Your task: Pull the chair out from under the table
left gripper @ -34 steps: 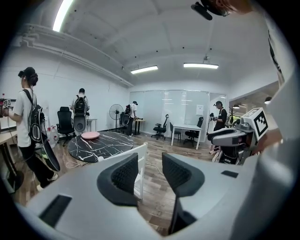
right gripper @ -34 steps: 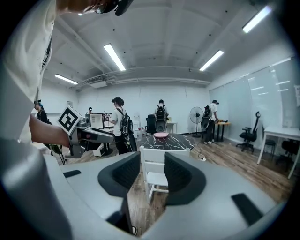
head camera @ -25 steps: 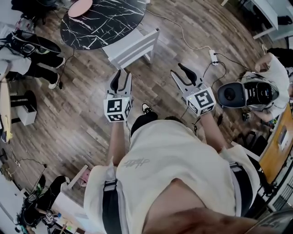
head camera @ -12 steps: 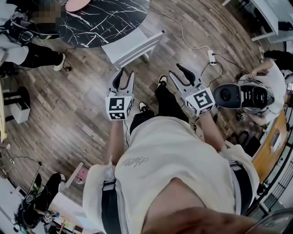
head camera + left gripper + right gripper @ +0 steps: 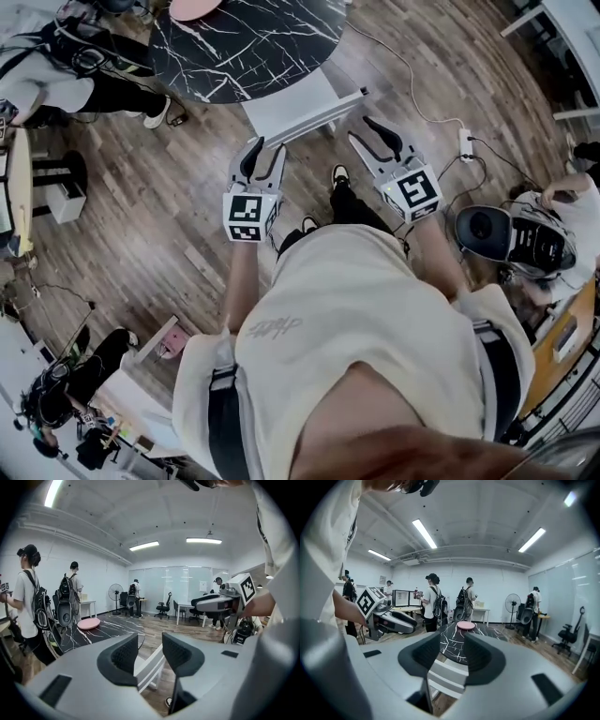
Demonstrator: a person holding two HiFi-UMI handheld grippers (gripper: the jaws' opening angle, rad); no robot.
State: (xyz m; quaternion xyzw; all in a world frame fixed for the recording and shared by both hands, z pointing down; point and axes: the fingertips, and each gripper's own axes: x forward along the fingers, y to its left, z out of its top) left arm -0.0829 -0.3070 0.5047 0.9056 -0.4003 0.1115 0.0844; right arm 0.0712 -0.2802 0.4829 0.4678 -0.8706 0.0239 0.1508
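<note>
A white chair [image 5: 298, 111] stands pushed in at the near edge of a round black marble table [image 5: 244, 42]. Both grippers hover just short of it. My left gripper [image 5: 264, 152] is open and empty, a little below the chair's left end. On the other side my right gripper [image 5: 362, 131] is also open and empty, beside the chair's right end. The left gripper view shows the chair's slatted back [image 5: 151, 666] through the gap of the jaws, with the table [image 5: 105, 632] behind. In the right gripper view the chair [image 5: 443, 676] and table [image 5: 452, 644] lie straight ahead.
A pink disc [image 5: 195, 7] lies on the table. People with backpacks stand at the upper left [image 5: 56, 80]. A power strip [image 5: 465, 143] and cable lie on the wood floor at right, near a grey backpack unit [image 5: 511, 234]. My feet [image 5: 339, 176] are below the chair.
I have stepped toward the table, so the chair and table now lie closer to both grippers. Both grippers stay open and hold the same pose.
</note>
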